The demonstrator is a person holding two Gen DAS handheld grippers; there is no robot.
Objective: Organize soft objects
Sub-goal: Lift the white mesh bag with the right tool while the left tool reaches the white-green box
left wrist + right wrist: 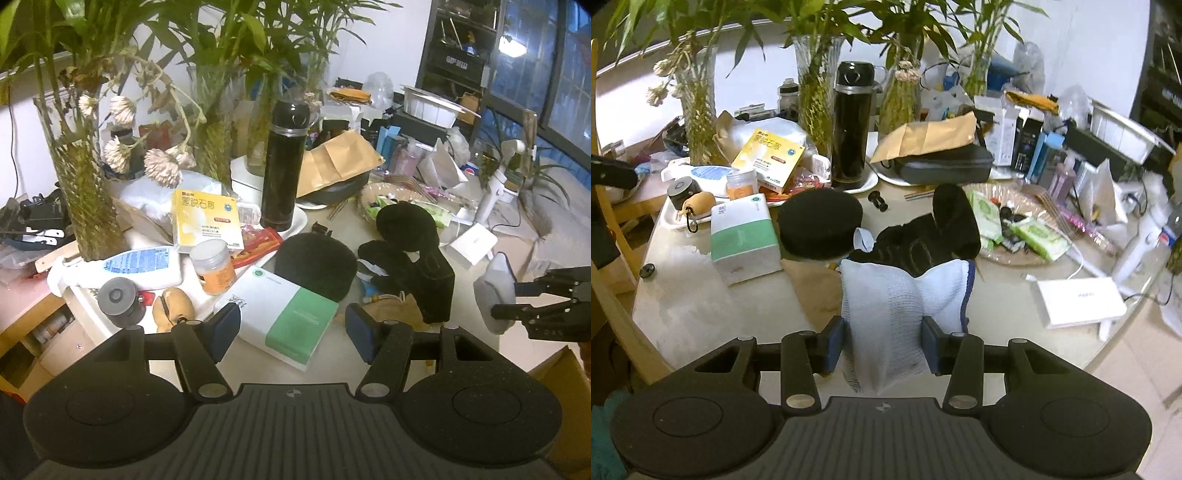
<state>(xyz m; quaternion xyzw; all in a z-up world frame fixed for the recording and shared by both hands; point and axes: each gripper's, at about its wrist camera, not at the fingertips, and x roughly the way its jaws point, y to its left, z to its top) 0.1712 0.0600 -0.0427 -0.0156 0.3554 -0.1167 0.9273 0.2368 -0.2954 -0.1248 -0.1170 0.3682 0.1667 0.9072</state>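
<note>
1. Cloth [897, 317], white and loosely woven, hangs clamped between my right gripper [882, 345] pads, lifted above the table [701, 306] (folded, so it hangs as one bundle).
2. My left gripper [293, 326] stands apart, holding nothing, over the green-and-white box [291, 317].
3. Black soft items [410, 251] lie heaped mid-table, apparently awaiting sorting.
</note>
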